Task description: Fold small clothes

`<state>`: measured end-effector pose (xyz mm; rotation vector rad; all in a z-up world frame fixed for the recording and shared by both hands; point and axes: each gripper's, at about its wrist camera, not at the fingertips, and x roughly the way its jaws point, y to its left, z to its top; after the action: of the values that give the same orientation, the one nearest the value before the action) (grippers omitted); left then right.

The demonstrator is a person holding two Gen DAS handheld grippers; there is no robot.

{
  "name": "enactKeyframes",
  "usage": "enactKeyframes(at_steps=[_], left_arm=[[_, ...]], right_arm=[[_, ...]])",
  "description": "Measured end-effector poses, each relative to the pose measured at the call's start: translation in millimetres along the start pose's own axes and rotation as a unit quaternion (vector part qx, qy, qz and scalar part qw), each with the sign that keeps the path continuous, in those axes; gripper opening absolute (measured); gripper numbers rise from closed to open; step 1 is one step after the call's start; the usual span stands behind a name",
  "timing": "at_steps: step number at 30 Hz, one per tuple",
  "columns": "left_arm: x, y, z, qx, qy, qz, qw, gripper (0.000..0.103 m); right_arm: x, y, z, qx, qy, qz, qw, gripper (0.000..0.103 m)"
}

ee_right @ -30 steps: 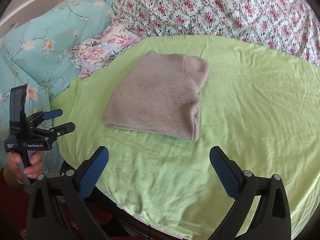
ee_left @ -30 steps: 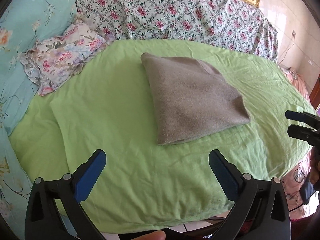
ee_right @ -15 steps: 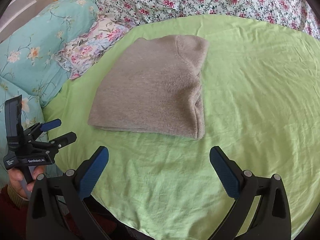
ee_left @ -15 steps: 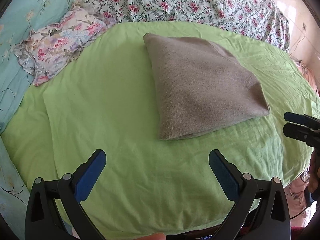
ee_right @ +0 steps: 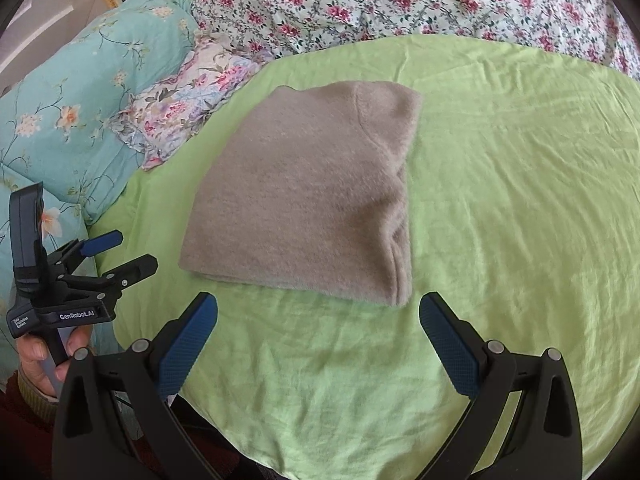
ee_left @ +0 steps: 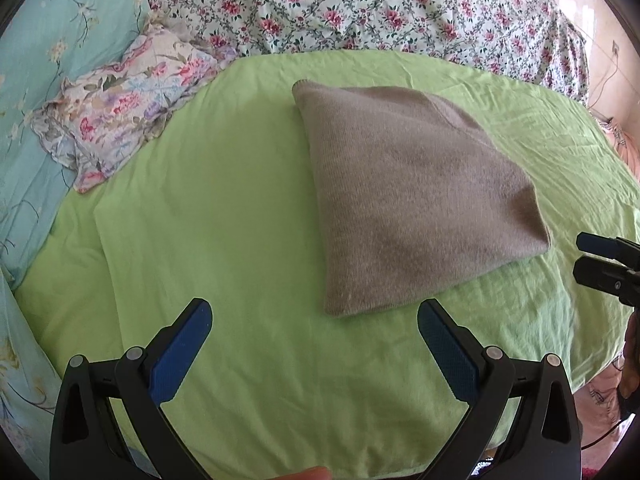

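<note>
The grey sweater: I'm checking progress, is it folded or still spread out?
Folded. The grey sweater lies as a compact rectangle on the green sheet, with stacked layers showing along its right edge. Neither gripper touches it.

I see 1 grey-brown knitted garment (ee_left: 416,196) lying folded flat on the green sheet (ee_left: 224,216), fuzzy-surfaced, its layered edges stacked along 1 side, a curved seam near 1 corner.

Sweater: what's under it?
The folded sweater lies flat on the green sheet, which shows all around it. Anything between them is covered.
</note>
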<state>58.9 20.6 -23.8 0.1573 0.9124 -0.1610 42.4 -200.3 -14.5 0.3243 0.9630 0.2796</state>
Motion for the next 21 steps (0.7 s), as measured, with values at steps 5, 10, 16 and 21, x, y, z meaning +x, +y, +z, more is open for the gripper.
enactKeyframes(at_steps=[5, 10, 16, 21], left_arm=[[-4, 2, 12, -0.001, -0.013, 0.005, 0.9999, 0.103], [-7, 3, 23, 0.002, -0.027, 0.021, 0.9994, 0.103], [-7, 4, 33, 0.008, -0.037, 0.038, 0.9986, 0.103], [-5, 6, 37, 0.005, -0.039, 0.038, 0.9985, 0.103]], right_arm=[[4, 7, 11, -0.017, 0.001, 0.006, 1.0, 0.101], [11, 11, 25, -0.031, 0.003, 0.006, 1.0, 0.101], [16, 13, 38, -0.041, 0.004, 0.007, 0.999, 0.101], [20, 10, 47, -0.031, 0.0, 0.017, 0.999, 0.101]])
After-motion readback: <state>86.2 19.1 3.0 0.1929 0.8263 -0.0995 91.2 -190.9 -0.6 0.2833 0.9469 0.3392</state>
